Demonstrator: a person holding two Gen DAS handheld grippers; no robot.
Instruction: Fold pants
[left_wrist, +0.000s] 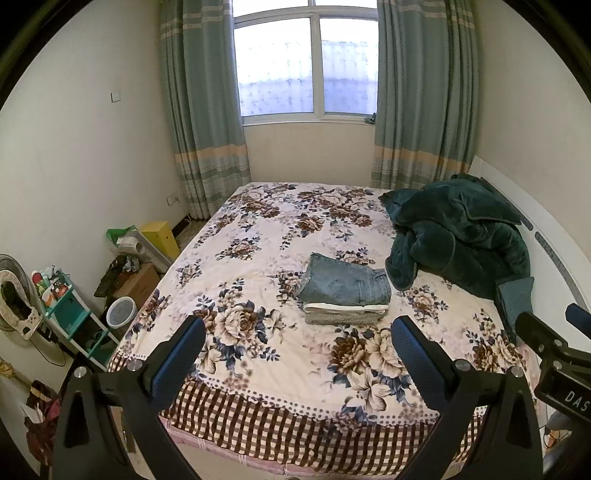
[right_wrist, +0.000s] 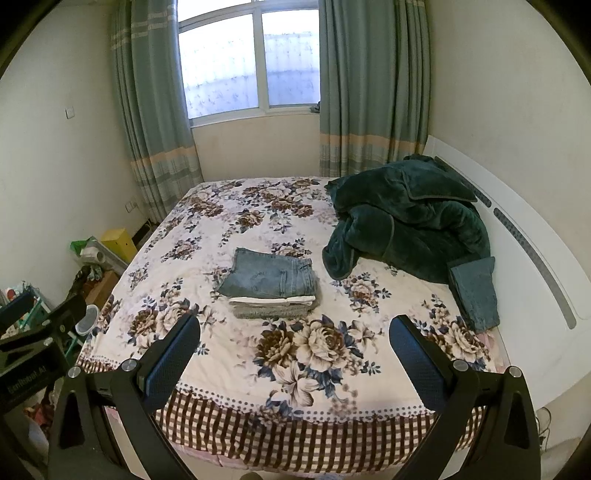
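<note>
Pants seem mostly done: both tongs, the left gripper (left_wrist: 297, 347) and right gripper (right_wrist: 295, 345), are hanging released and empty over the bed's (right_wrist: 258, 435) foot, while folded jeans (right_wrist: 271, 275) are topping a stack mid-bed; another denim piece (right_wrist: 474, 291) is lying unfolded beside the green blanket (right_wrist: 410, 218).

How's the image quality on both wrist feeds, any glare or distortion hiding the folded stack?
Left wrist view: the window is blown out and straight edges bow from the fisheye, yet the folded jeans are sharp and evenly lit. Right wrist view: same backlight and dark corners; the stack is clear, and the near fingers are slightly soft.
</note>
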